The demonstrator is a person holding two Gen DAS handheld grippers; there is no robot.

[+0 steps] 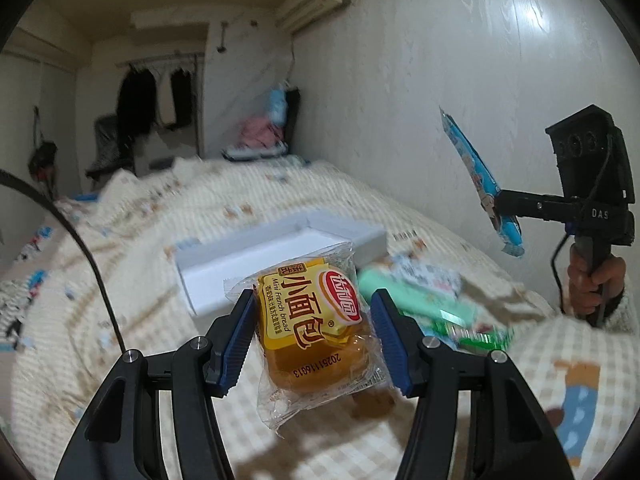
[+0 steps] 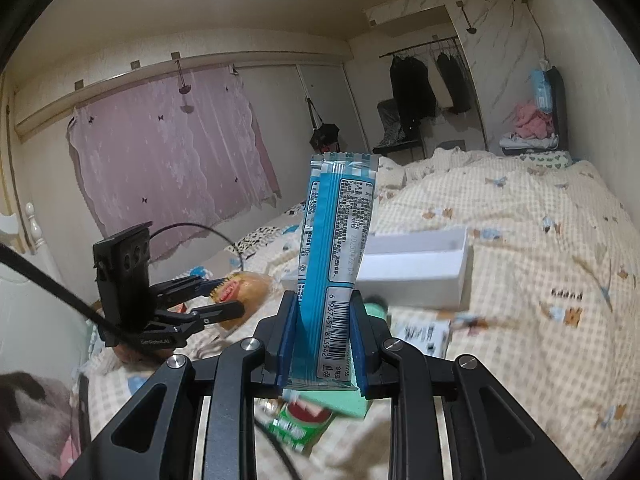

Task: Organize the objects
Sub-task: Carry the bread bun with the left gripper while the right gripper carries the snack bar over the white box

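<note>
Two snacks are aloft: left hand-held gripper (image 1: 312, 320) clamps the bread packet (image 1: 316, 320), right hand-held gripper (image 2: 324, 340) clamps the blue wrapper (image 2: 336, 248); next, probably lowering both into the white box (image 2: 420, 272).

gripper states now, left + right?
Left hand-held gripper: shut on the mini French bread packet.
Right hand-held gripper: shut on the blue snack bar wrapper, held upright.

I see a pink lace curtain (image 2: 168, 152) across the far wall; dark clothes (image 2: 412, 84) hang from a rail beside it; an air conditioner (image 1: 316, 0) sits high on the side wall; pink laundry (image 2: 532, 120) is heaped at the bed's far end; a black bag (image 2: 325, 136) hangs on a hook
</note>
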